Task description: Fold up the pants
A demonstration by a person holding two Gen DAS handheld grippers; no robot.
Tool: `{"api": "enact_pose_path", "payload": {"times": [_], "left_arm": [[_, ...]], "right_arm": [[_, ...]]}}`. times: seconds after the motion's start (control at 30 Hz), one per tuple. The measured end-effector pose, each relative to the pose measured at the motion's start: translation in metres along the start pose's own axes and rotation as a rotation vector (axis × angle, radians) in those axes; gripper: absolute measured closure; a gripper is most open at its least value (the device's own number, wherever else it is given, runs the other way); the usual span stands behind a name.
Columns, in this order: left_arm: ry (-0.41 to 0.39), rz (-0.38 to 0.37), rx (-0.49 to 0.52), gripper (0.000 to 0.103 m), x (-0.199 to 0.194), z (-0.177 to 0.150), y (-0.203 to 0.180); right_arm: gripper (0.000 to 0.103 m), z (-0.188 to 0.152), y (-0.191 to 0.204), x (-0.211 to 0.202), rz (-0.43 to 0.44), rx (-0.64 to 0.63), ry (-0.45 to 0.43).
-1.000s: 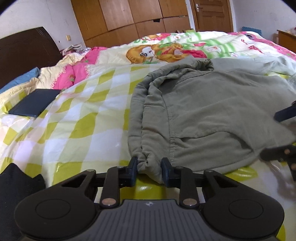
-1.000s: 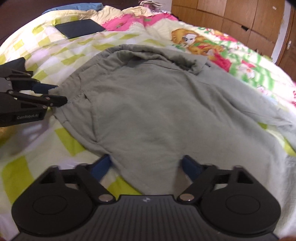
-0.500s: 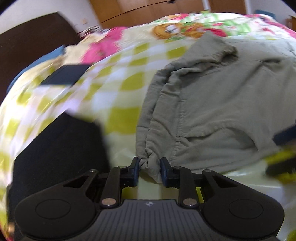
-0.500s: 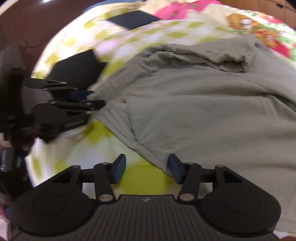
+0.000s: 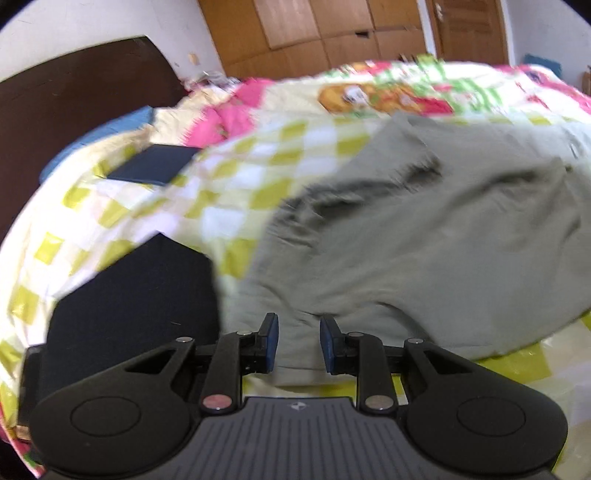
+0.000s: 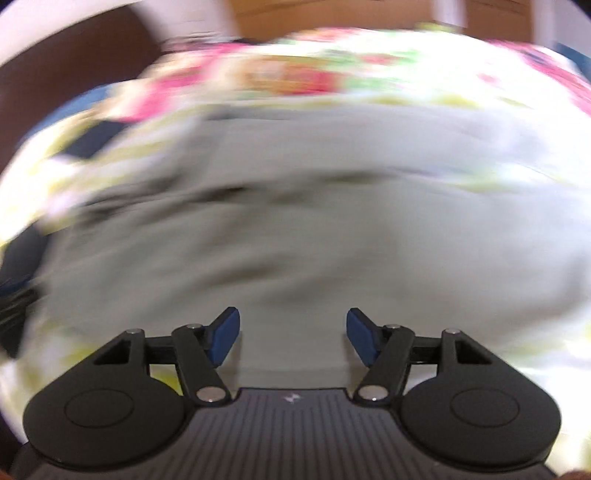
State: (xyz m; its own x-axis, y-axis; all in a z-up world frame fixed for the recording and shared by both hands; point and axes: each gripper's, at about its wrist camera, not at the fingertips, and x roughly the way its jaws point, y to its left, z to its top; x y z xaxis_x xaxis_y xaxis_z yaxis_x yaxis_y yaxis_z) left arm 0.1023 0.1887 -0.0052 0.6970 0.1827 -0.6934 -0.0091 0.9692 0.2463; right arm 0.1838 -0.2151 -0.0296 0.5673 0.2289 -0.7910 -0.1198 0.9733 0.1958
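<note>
Left wrist view: left gripper fingers clamp the pants edge; right gripper fingers, just widening, straddle fabric unclenched.

Location: a home bedroom. Indicators: a bed with a dark wooden headboard, a yellow-checked and pink cartoon-print quilt (brightly patterned), a wooden panelled wardrobe and a brown wooden door.

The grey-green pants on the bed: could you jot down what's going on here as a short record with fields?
garment: grey-green pants, rumpled, spread on the checked bedspread
left gripper: clamped on a bunched edge of the cloth
right gripper: jaws apart and just opening; cloth lies between them, pads not pressing it
nearby: dark flat item near the headboard
right wrist view: heavily blurred
</note>
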Motion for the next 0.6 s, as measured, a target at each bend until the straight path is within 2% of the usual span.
{"api": "enact_pose_path", "payload": {"times": [0.07, 0.17, 0.3, 0.4, 0.47, 0.53, 0.6], "left_arm": [[0.055, 0.0, 0.024, 0.063, 0.016, -0.003, -0.011], [0.068, 0.01, 0.043, 0.063, 0.018, 0.0, -0.016], [-0.049, -0.006, 0.035, 0.062, -0.001, 0.029, -0.016], [-0.142, -0.085, 0.041, 0.052, 0.002, 0.061, -0.032], [-0.183, -0.142, 0.048, 0.04, 0.018, 0.082, -0.05], [-0.209, -0.172, 0.089, 0.039, 0.041, 0.103, -0.072], [-0.201, -0.194, 0.129, 0.039, 0.07, 0.122, -0.093]], "right_arm": [[0.037, 0.002, -0.035, 0.009, -0.1, 0.079, 0.053], [0.037, 0.01, -0.046, -0.002, -0.094, 0.096, 0.037], [0.034, 0.036, -0.015, -0.006, -0.044, -0.057, -0.043], [0.033, 0.059, 0.009, 0.008, 0.011, -0.119, -0.071], [0.033, 0.073, 0.021, 0.016, 0.033, -0.151, -0.089], [0.032, 0.084, 0.03, 0.027, 0.058, -0.189, -0.1], [0.032, 0.091, 0.032, 0.037, 0.077, -0.223, -0.092]]}}
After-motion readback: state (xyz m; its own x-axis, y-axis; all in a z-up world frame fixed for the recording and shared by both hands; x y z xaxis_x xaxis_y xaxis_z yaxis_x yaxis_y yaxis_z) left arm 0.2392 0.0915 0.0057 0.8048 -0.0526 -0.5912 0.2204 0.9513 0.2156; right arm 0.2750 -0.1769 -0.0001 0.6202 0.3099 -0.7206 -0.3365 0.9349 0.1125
